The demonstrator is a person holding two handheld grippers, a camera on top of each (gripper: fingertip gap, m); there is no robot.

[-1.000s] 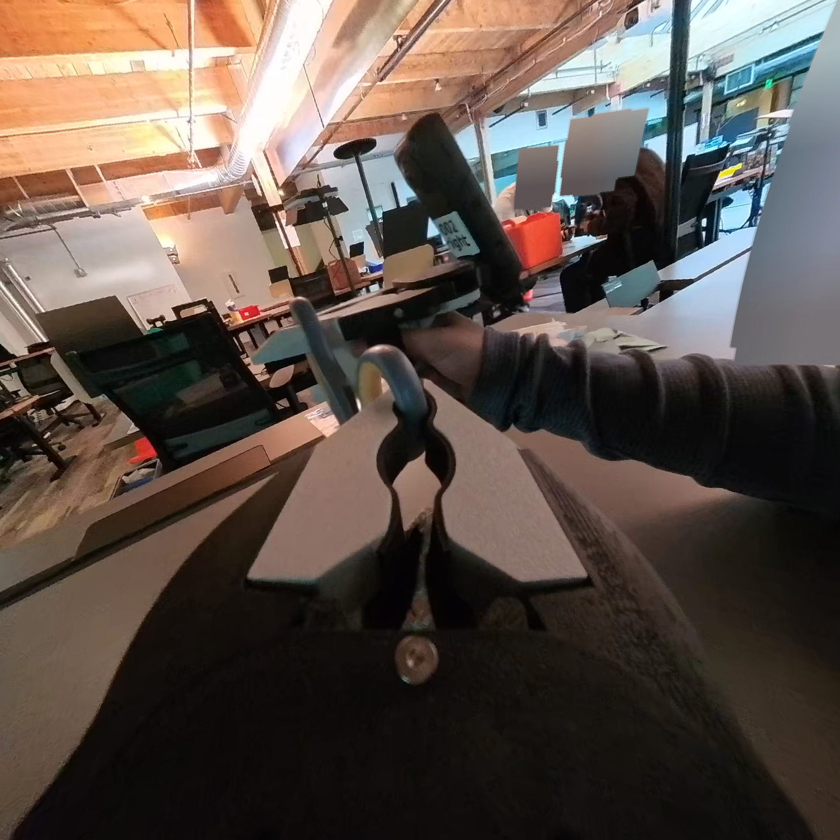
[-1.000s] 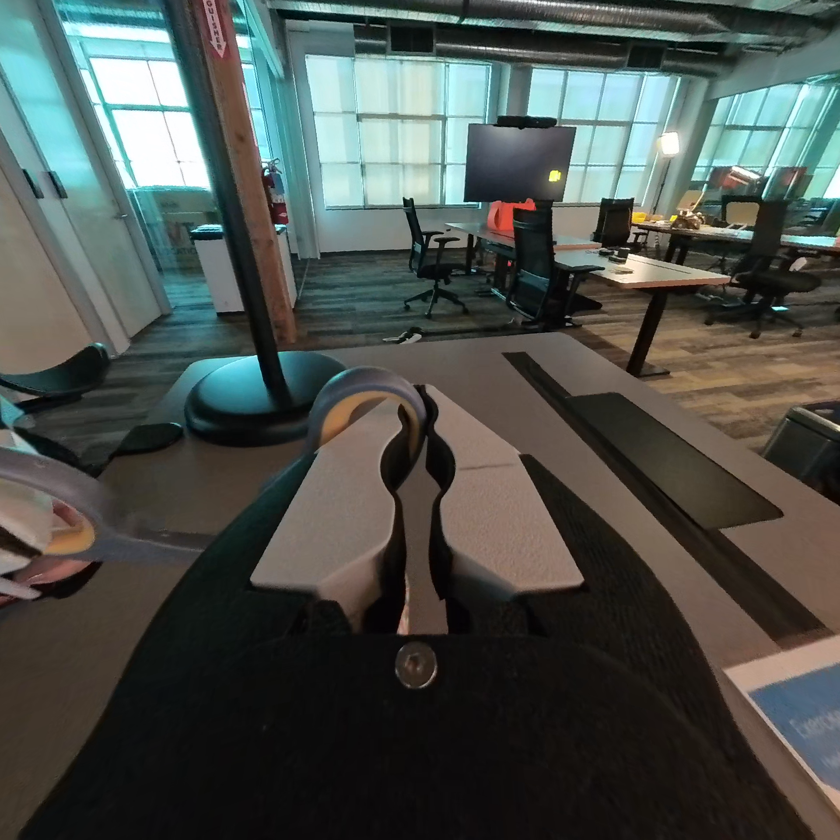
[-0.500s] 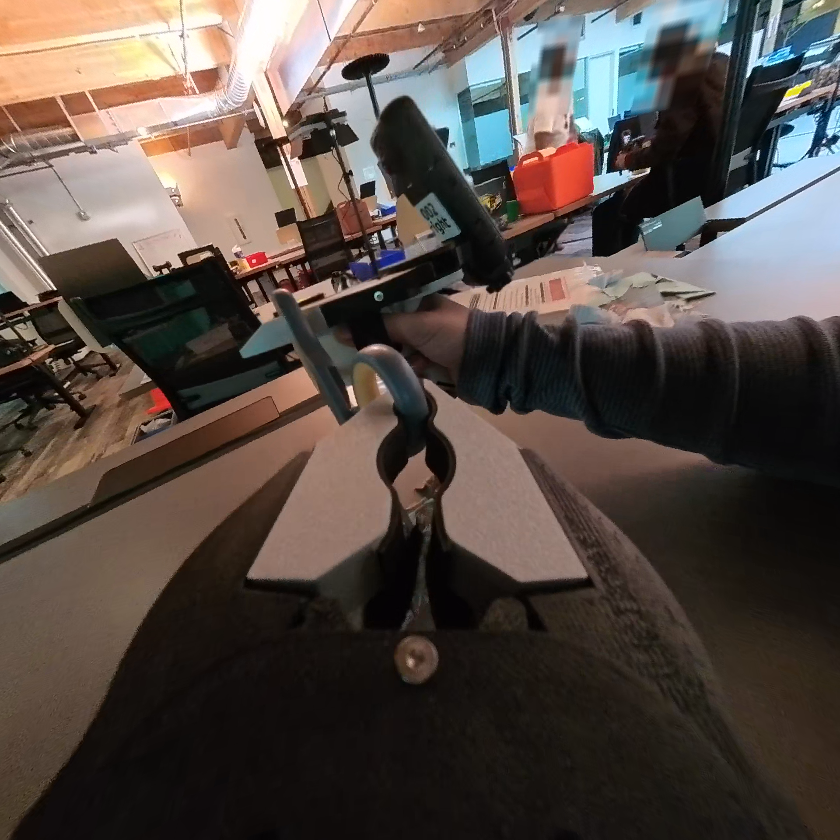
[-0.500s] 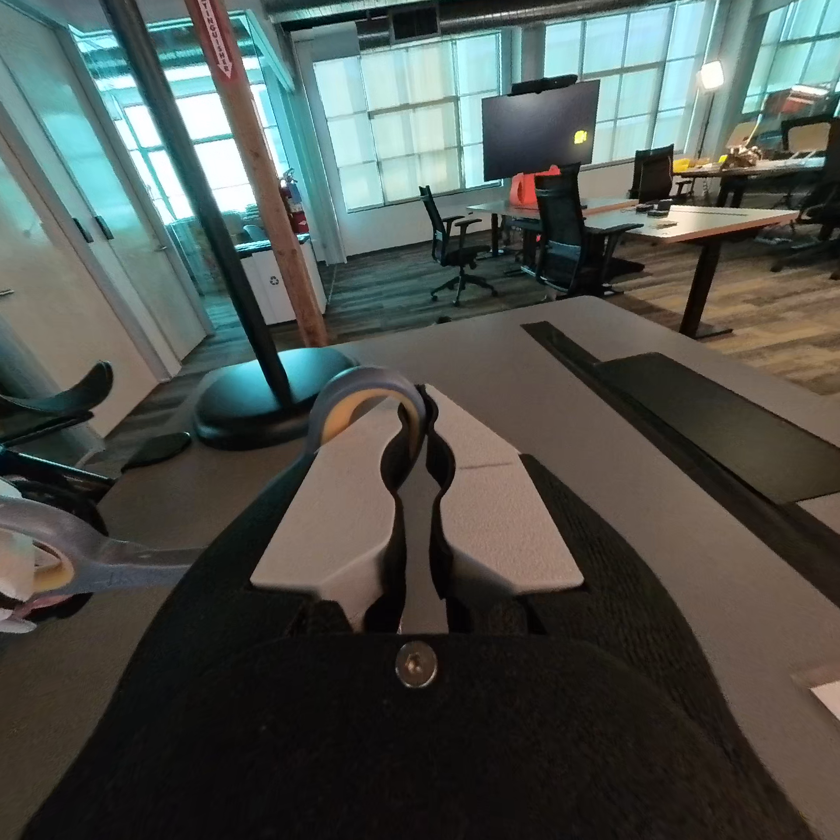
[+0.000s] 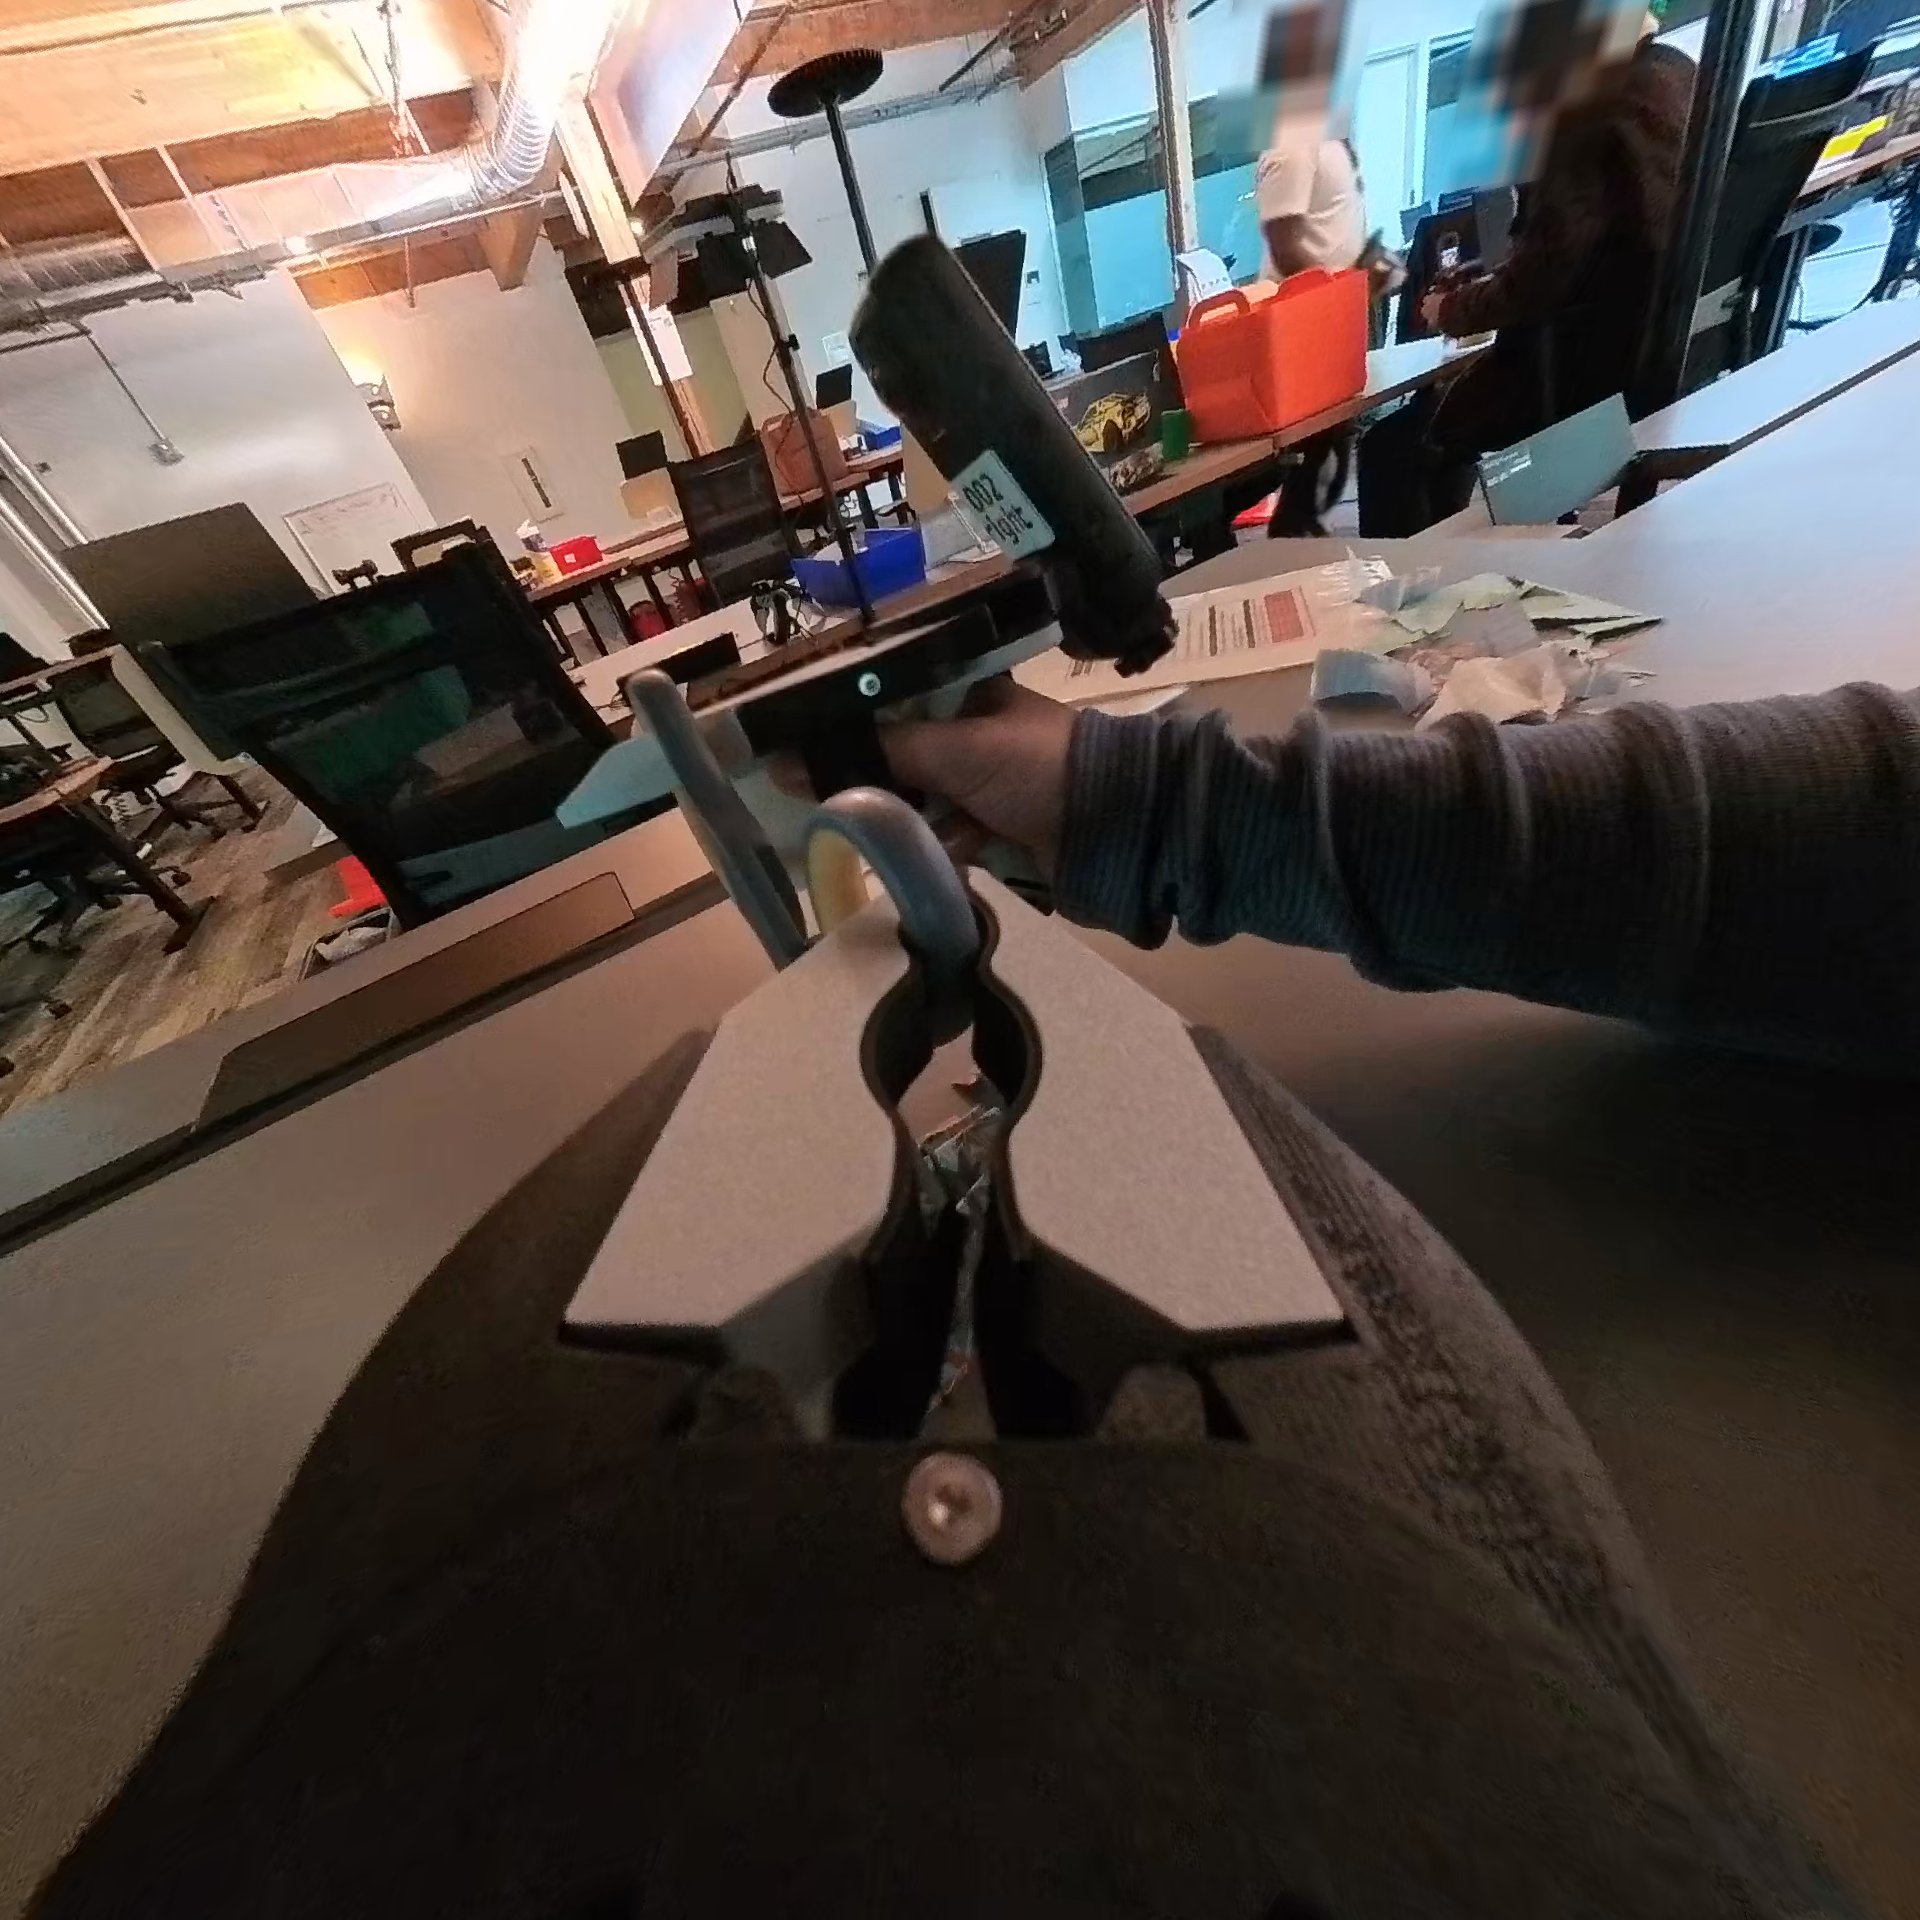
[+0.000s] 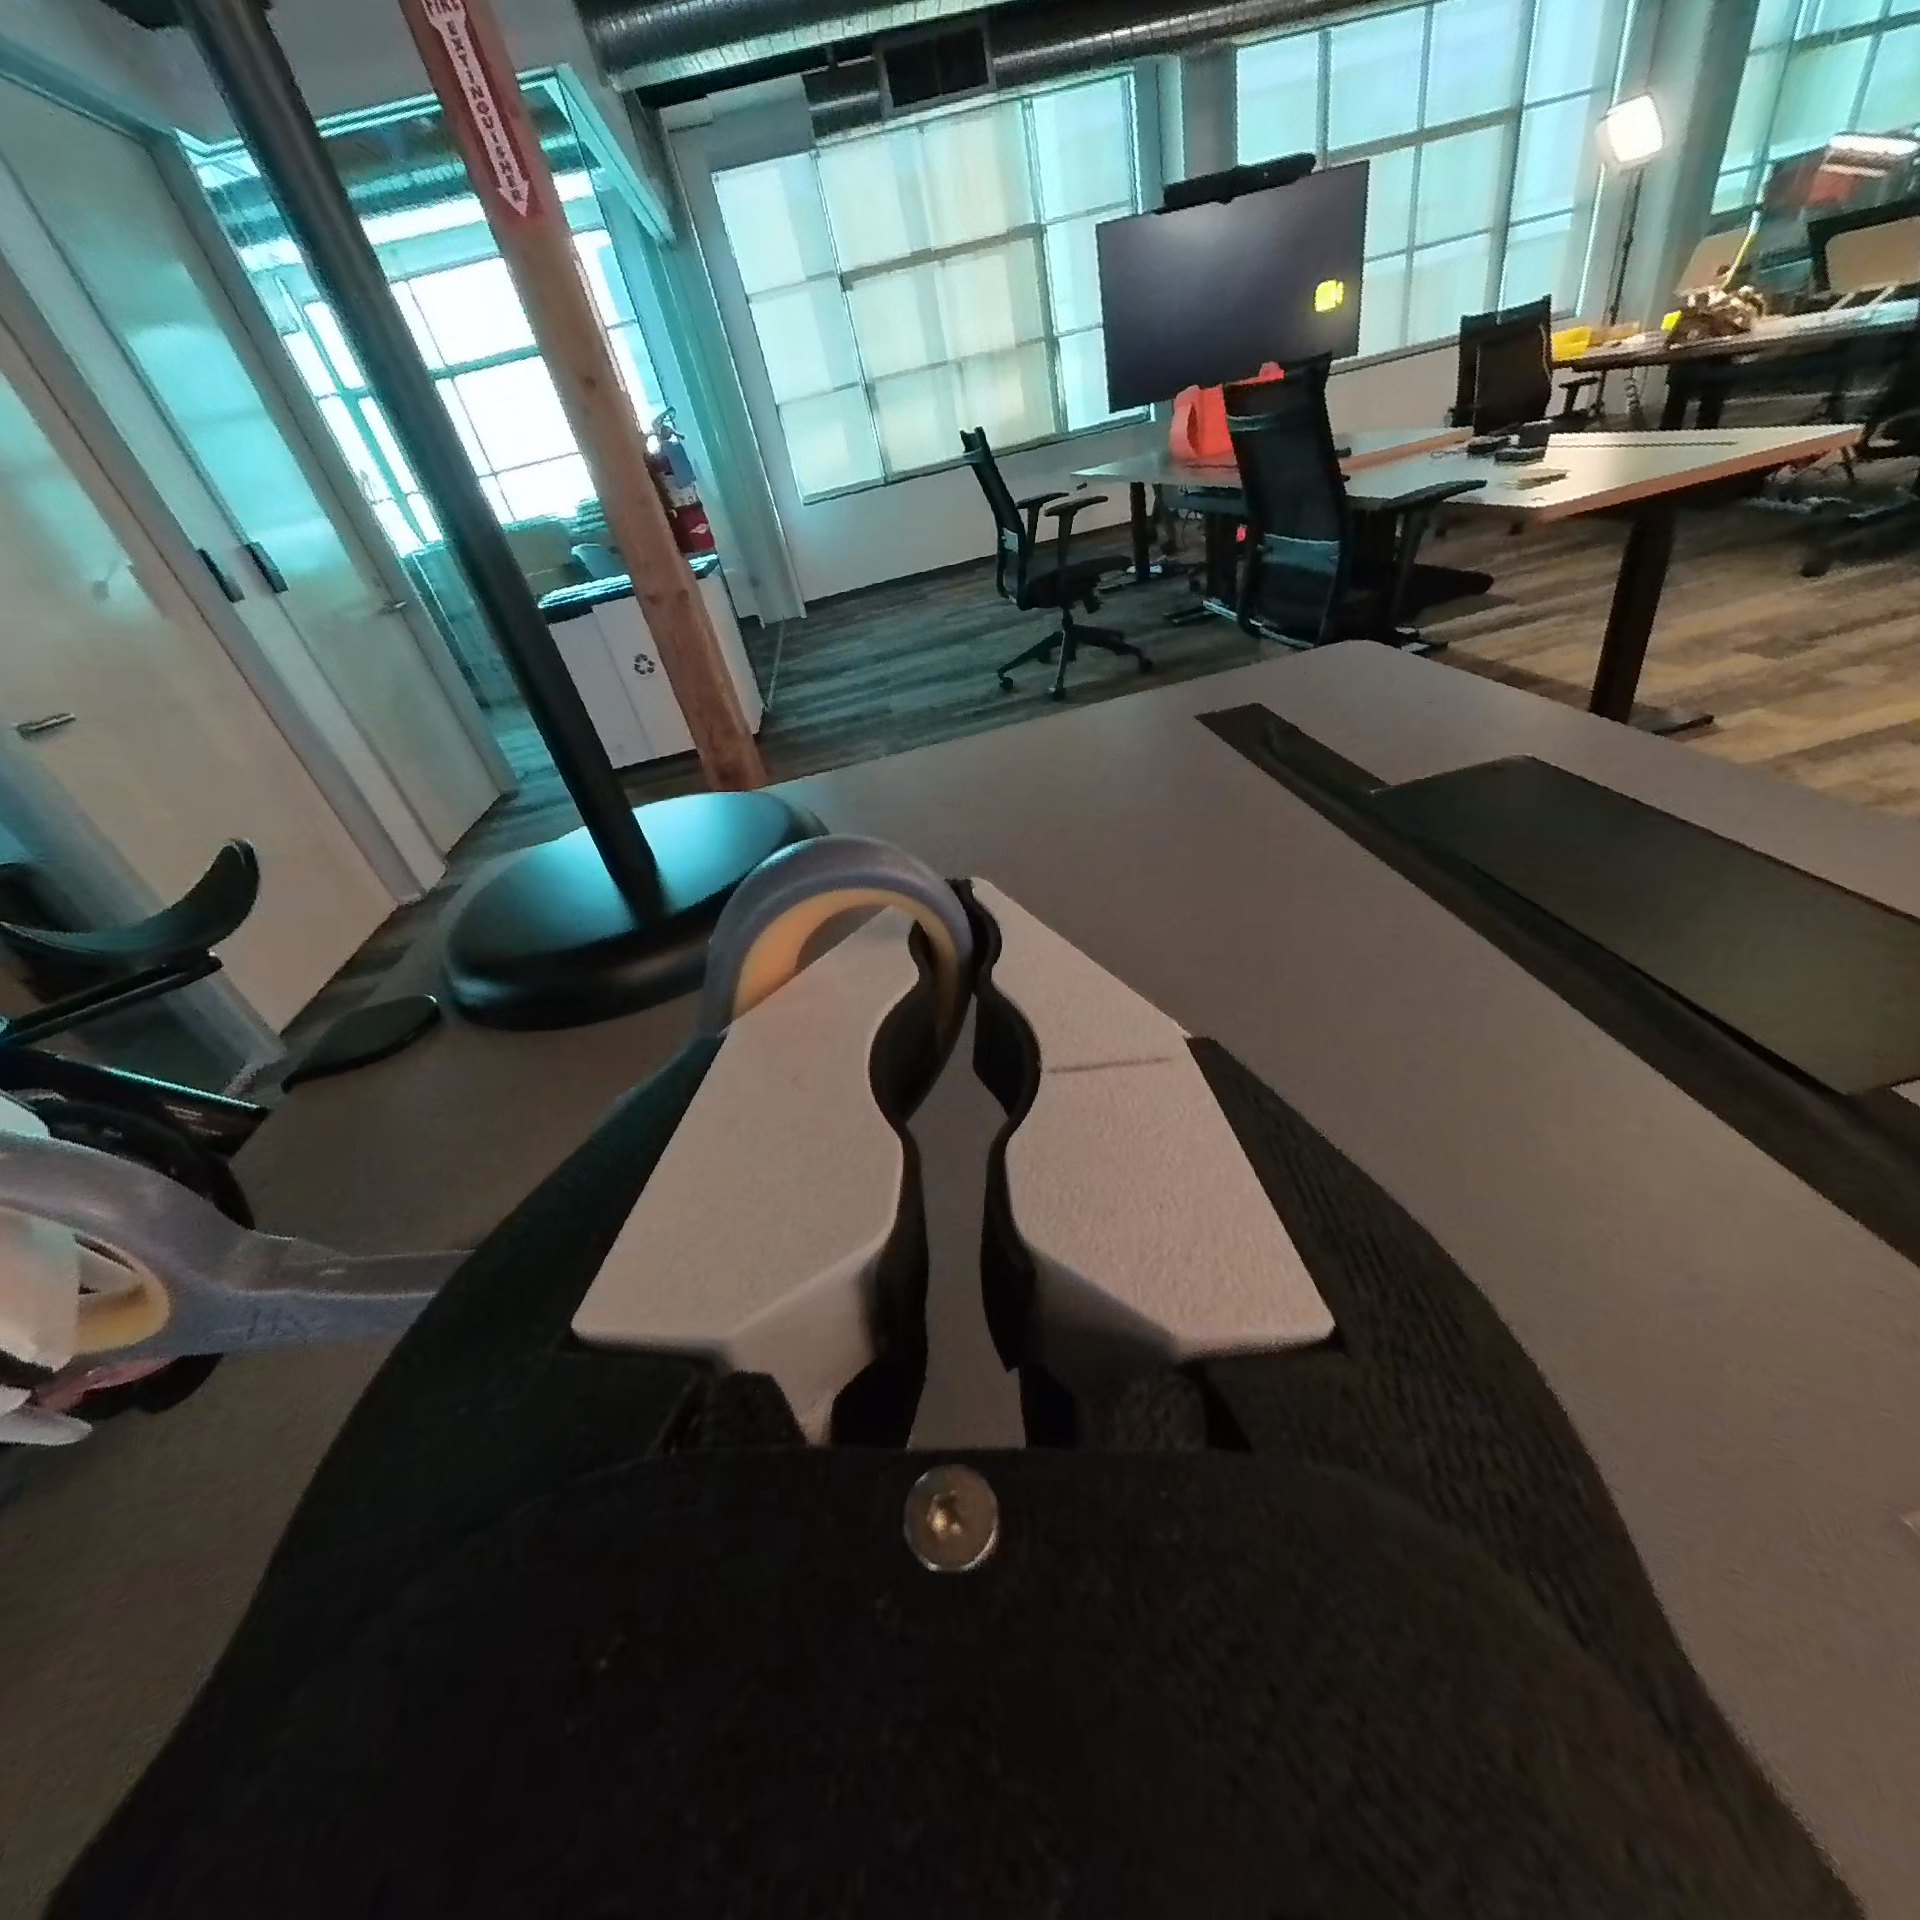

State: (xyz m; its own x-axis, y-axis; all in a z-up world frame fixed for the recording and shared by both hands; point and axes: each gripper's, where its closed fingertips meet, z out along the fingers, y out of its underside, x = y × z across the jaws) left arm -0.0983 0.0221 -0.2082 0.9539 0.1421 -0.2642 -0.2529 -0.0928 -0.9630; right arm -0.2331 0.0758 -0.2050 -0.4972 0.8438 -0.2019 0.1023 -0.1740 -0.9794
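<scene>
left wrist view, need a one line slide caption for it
Left tool shut on one blue scissors handle loop above a grey desk, right tool just beyond.

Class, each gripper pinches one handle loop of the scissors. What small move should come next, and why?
Probably bring the two loops together: the left gripper and right gripper are each shut on one loop of the scissors, and the handles stand spread wide.

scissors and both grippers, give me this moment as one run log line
left gripper: shut on scissors handle loop | right gripper: shut on other loop | above grey table
</scene>
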